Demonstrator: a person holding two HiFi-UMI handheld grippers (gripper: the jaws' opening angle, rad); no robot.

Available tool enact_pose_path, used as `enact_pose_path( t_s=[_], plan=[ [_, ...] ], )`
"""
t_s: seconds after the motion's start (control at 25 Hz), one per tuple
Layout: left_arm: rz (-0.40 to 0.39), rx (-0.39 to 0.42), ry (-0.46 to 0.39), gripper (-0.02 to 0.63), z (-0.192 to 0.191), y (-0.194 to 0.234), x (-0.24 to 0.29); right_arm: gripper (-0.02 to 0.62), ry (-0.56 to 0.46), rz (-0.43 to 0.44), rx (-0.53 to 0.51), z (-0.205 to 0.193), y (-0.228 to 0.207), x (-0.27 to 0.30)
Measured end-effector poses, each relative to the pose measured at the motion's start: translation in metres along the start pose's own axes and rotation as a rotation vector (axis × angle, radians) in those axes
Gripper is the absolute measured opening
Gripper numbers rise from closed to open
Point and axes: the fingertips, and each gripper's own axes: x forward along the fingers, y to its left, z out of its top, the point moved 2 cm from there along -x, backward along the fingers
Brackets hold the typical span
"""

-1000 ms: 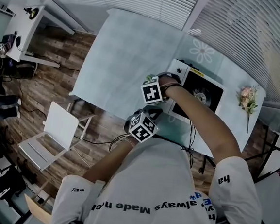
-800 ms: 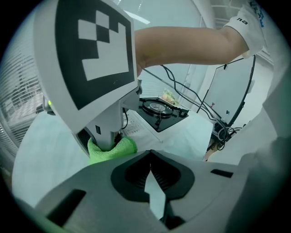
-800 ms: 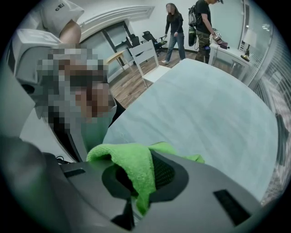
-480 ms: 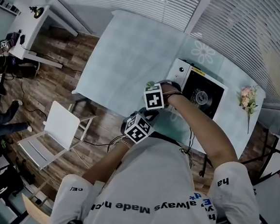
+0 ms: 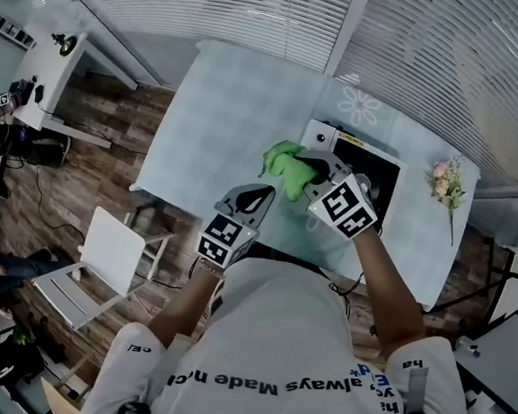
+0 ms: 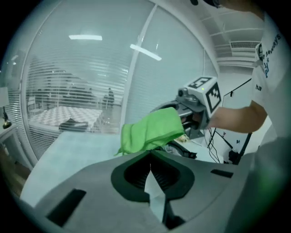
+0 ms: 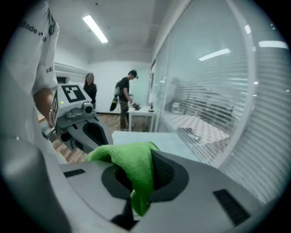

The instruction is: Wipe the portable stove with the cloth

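Observation:
A green cloth (image 5: 285, 170) hangs bunched in my right gripper (image 5: 310, 174), which is shut on it just left of the portable stove (image 5: 331, 137). The stove is white with a black top and stands on the pale table (image 5: 223, 99). In the right gripper view the cloth (image 7: 132, 164) drapes over and between the jaws. My left gripper (image 5: 258, 193) sits near the table's front edge, below and left of the cloth, shut with nothing in it. In the left gripper view, the cloth (image 6: 150, 129) is just beyond the closed jaw tips.
A small bunch of flowers (image 5: 445, 182) lies at the table's right end. A white chair (image 5: 102, 251) stands on the wooden floor to the left, a white desk (image 5: 65, 49) farther back. Blinds line the glass wall behind the table. Two people (image 7: 125, 98) stand far off.
My right gripper has swung right and up toward the stove, and the green cloth, barely showing before, now hangs in full view from it. My left gripper has drifted down and left.

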Motion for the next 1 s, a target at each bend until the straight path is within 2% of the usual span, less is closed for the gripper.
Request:
enact_pose_path(
  t_s=[0.12, 0.24, 0.52, 0.64, 0.76, 1.0],
  plan=[
    [0.033, 0.013, -0.123, 0.011, 0.043, 0.002, -0.01, 0.026, -0.14, -0.158, 0.113, 0.019, -0.015, -0.053],
    [0.037, 0.037, -0.219, 0.011, 0.082, -0.009, -0.02, 0.026, -0.25, -0.277, 0.184, 0.035, -0.016, -0.104],
    [-0.001, 0.106, -0.392, 0.012, 0.157, -0.042, -0.047, 0.026, -0.413, -0.516, 0.223, 0.073, -0.001, -0.201],
    [-0.005, 0.088, -0.437, 0.012, 0.178, -0.054, -0.06, 0.026, -0.428, -0.588, 0.249, 0.079, 0.008, -0.23],
    [-0.02, 0.111, -0.471, 0.012, 0.19, -0.064, -0.065, 0.026, -0.448, -0.641, 0.286, 0.079, 0.012, -0.249],
    [-0.061, 0.12, -0.463, 0.012, 0.2, -0.078, -0.053, 0.026, -0.453, -0.687, 0.299, 0.072, 0.006, -0.264]
  ],
)
